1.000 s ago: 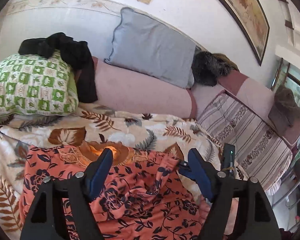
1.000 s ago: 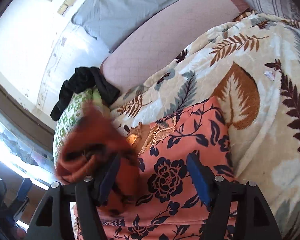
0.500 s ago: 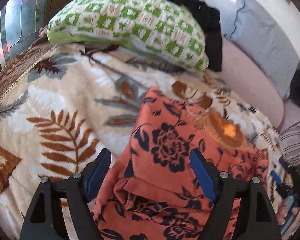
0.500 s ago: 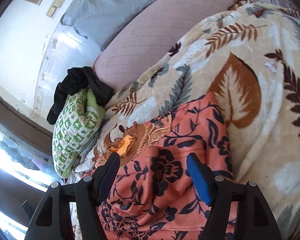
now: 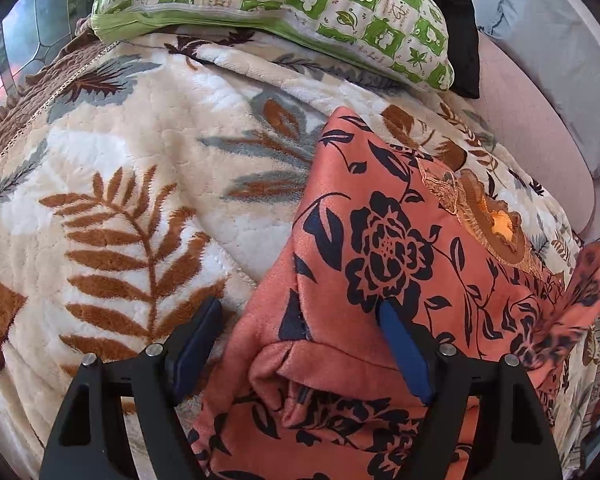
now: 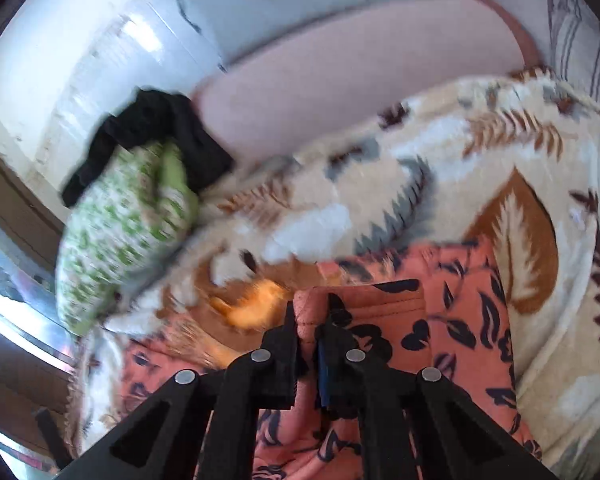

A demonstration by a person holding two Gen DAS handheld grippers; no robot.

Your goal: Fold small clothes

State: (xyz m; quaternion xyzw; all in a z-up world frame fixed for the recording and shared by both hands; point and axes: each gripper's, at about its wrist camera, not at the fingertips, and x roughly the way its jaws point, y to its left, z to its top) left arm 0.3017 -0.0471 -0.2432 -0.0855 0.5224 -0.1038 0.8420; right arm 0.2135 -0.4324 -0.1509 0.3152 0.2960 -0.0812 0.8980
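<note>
Pinching a folded edge of the coral floral garment point(image 6: 452, 320), the right claw point(image 6: 308, 320) starts a fold; the left claw point(image 5: 300, 344), spread, straddles its sleeve cuff, likely gripping next.

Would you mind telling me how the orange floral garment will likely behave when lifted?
Probably floppy: the orange floral garment creases and bunches between the shut right tongs. Likely light, rising from one pinch. Its matte surface suggests little slip.

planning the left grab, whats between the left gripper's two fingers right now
In the left wrist view, the left gripper stands open over the orange floral garment; its folded sleeve edge lies between the fingers, untouched, with leaf-print blanket beside the left finger.
</note>
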